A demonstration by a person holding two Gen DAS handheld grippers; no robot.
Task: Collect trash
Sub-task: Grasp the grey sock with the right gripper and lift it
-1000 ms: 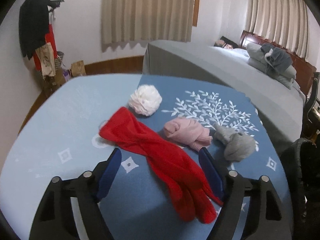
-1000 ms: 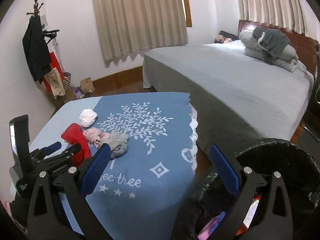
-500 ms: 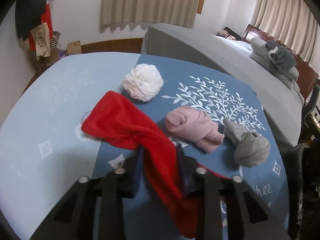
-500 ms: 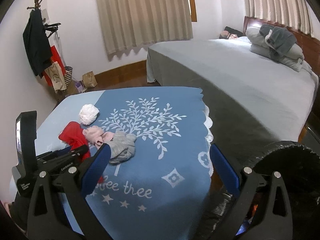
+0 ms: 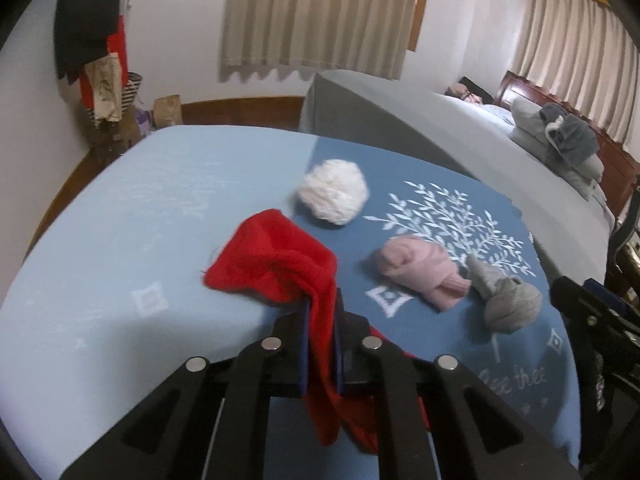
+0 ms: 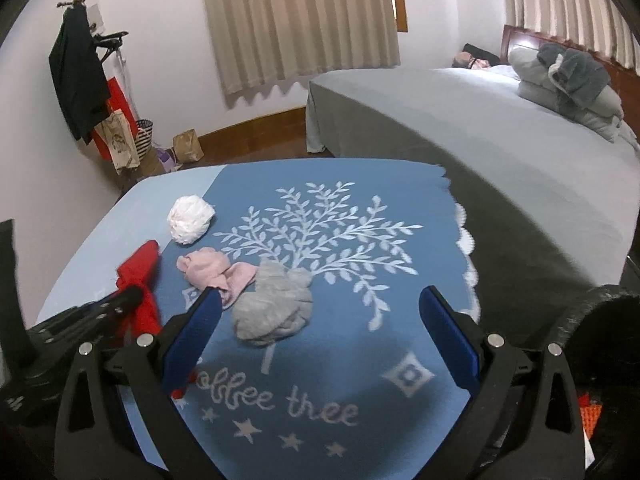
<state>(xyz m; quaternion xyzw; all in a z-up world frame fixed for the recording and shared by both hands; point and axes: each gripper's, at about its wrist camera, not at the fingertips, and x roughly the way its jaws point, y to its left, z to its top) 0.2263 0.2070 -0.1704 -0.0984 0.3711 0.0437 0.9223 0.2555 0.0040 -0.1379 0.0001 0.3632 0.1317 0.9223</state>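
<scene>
My left gripper is shut on a red cloth, pinching its middle and lifting it off the blue tablecloth. A white ball of cloth, a pink bundle and a grey bundle lie on the cloth to the right. My right gripper is open and empty above the table, with the grey bundle just beyond its left finger. The red cloth and the left gripper show at the left of the right wrist view.
A black trash bag's rim stands at the table's right edge. A large grey bed lies beyond. A coat rack with clothes and bags stands by the left wall.
My left gripper closed on the red cloth and has lifted it, bunching it up. My right gripper swung left from the trash bag over the table.
</scene>
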